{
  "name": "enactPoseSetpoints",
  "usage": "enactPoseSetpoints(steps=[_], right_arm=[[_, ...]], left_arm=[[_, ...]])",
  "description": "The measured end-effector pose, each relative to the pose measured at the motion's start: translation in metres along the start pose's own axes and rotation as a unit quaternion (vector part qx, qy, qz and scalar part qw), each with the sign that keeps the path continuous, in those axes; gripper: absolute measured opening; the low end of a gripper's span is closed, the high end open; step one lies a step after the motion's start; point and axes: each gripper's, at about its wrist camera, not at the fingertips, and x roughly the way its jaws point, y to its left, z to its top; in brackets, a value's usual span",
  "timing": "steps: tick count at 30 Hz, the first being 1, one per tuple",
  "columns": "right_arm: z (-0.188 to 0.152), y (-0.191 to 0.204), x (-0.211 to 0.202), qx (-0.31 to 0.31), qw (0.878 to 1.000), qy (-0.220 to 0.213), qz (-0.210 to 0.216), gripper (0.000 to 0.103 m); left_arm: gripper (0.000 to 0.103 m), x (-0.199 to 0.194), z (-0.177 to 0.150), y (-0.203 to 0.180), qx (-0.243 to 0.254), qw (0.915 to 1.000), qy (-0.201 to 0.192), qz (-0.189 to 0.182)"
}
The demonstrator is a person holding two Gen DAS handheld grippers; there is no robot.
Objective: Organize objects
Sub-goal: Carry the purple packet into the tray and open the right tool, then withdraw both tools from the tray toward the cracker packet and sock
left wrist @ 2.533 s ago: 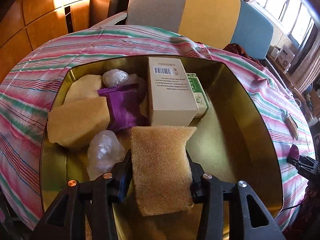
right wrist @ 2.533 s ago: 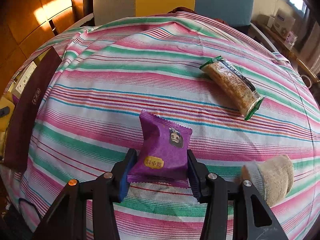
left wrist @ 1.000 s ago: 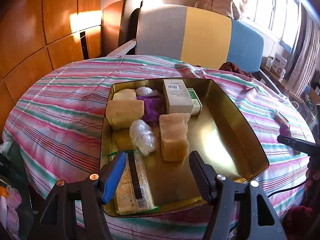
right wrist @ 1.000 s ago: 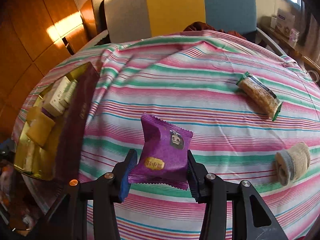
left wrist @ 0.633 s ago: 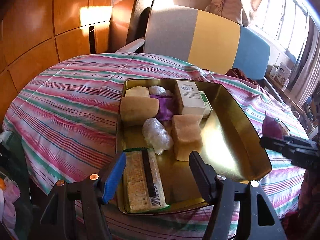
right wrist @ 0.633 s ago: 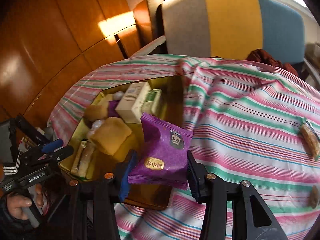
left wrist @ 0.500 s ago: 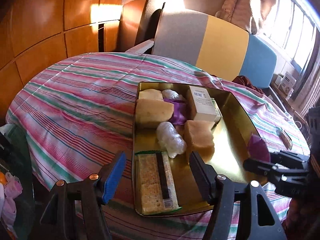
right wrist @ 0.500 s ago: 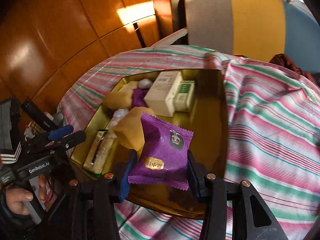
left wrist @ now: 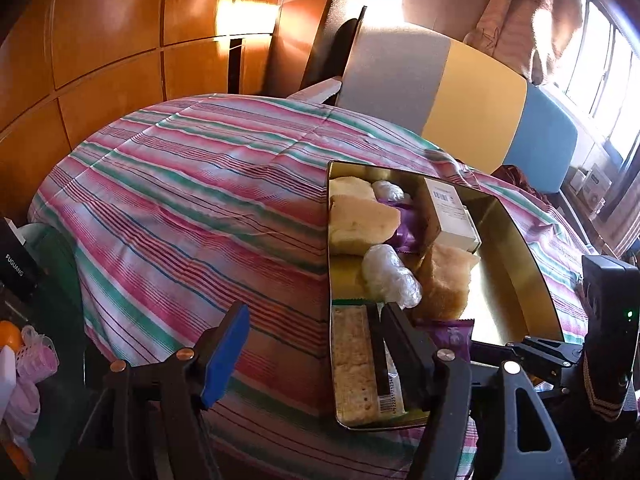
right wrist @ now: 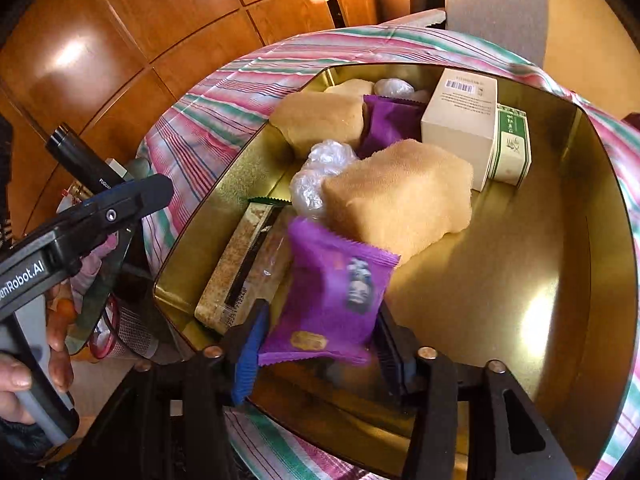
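A purple snack packet [right wrist: 340,296] sits tilted and blurred between the fingers of my right gripper [right wrist: 316,344], low over the near end of the gold tin tray [right wrist: 520,280]. The right jaws are opening and the pads no longer press the packet. It shows in the left wrist view as the purple packet [left wrist: 452,334] in front of the right gripper [left wrist: 516,354]. My left gripper [left wrist: 316,340] hangs open and empty over the tray's left rim and the striped cloth, its jaws opening wider. The tray [left wrist: 520,240] holds sponges, boxes and packets.
In the tray lie a tan sponge [right wrist: 400,196], a second sponge [right wrist: 320,120], a white box [right wrist: 460,120], a green box [right wrist: 512,148], a plastic-wrapped lump [right wrist: 320,168], a cracker packet [right wrist: 240,268] and another purple packet [right wrist: 388,124]. A chair [left wrist: 440,88] stands behind the striped tablecloth [left wrist: 180,200].
My right gripper swung left from the bare cloth to over the tray, and the purple packet has come loose and tipped between its fingers. The left gripper drew back leftward and widened.
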Motion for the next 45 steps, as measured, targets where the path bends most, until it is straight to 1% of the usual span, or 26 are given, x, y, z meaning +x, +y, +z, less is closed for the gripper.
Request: enactPoseSetpoints(steps=[2, 4, 7, 9, 13, 15, 16, 18, 24, 26, 29, 31, 33, 35, 38, 41, 43, 45], right_arm=[[-0.001, -0.002, -0.003, 0.002, 1.000, -0.003, 0.005, 0.059], [-0.003, -0.003, -0.008, 0.007, 1.000, -0.007, 0.010, 0.063], [-0.007, -0.007, -0.019, 0.018, 1.000, -0.022, 0.013, 0.064], [-0.011, -0.011, -0.029, 0.027, 0.999, -0.034, 0.012, 0.072], [-0.018, -0.021, -0.055, 0.041, 0.997, -0.062, -0.001, 0.076], [-0.021, -0.031, -0.071, 0.054, 0.995, -0.080, -0.007, 0.083], [-0.022, -0.036, -0.078, 0.061, 0.994, -0.090, -0.011, 0.085], [-0.028, -0.048, -0.093, 0.075, 0.991, -0.107, -0.025, 0.091], [-0.051, -0.101, -0.141, 0.131, 0.978, -0.145, -0.073, 0.100], [-0.060, -0.122, -0.155, 0.150, 0.973, -0.150, -0.095, 0.102], [-0.075, -0.156, -0.177, 0.182, 0.962, -0.158, -0.128, 0.103], [-0.086, -0.180, -0.193, 0.207, 0.952, -0.166, -0.150, 0.103], [-0.098, -0.204, -0.211, 0.236, 0.940, -0.176, -0.174, 0.103], [-0.111, -0.229, -0.230, 0.267, 0.925, -0.190, -0.192, 0.103], [-0.134, -0.266, -0.257, 0.311, 0.899, -0.209, -0.227, 0.103], [-0.161, -0.298, -0.278, 0.364, 0.867, -0.230, -0.252, 0.103], [-0.181, -0.315, -0.288, 0.412, 0.838, -0.249, -0.258, 0.103], [-0.198, -0.328, -0.295, 0.464, 0.809, -0.258, -0.252, 0.103]], left_arm=[[0.071, -0.002, 0.000, -0.003, 0.005, 1.0000, -0.002, -0.001], [0.071, -0.005, 0.001, -0.006, 0.011, 0.9999, -0.006, -0.002], [0.071, -0.009, 0.003, -0.012, 0.022, 0.9997, -0.011, -0.004], [0.071, -0.011, 0.003, -0.017, 0.028, 0.9995, -0.014, -0.008], [0.071, -0.013, 0.003, -0.031, 0.048, 0.9986, -0.013, -0.018], [0.071, -0.015, 0.002, -0.040, 0.059, 0.9979, -0.014, -0.025], [0.071, -0.015, 0.002, -0.045, 0.066, 0.9974, -0.014, -0.025], [0.071, -0.016, 0.002, -0.056, 0.080, 0.9963, -0.013, -0.029], [0.071, -0.017, 0.001, -0.091, 0.124, 0.9911, -0.014, -0.046], [0.071, -0.017, 0.001, -0.105, 0.142, 0.9885, -0.014, -0.051], [0.071, -0.017, 0.001, -0.126, 0.166, 0.9843, -0.015, -0.060], [0.071, -0.015, 0.001, -0.141, 0.182, 0.9808, -0.014, -0.069], [0.071, -0.013, 0.001, -0.157, 0.197, 0.9771, -0.012, -0.078], [0.071, -0.012, 0.001, -0.172, 0.211, 0.9736, -0.010, -0.088], [0.071, -0.008, 0.001, -0.197, 0.231, 0.9681, -0.005, -0.096], [0.071, -0.002, 0.001, -0.224, 0.245, 0.9627, 0.011, -0.114], [0.071, 0.002, 0.000, -0.244, 0.253, 0.9583, 0.023, -0.130], [0.071, 0.008, -0.002, -0.266, 0.261, 0.9535, 0.039, -0.145]])
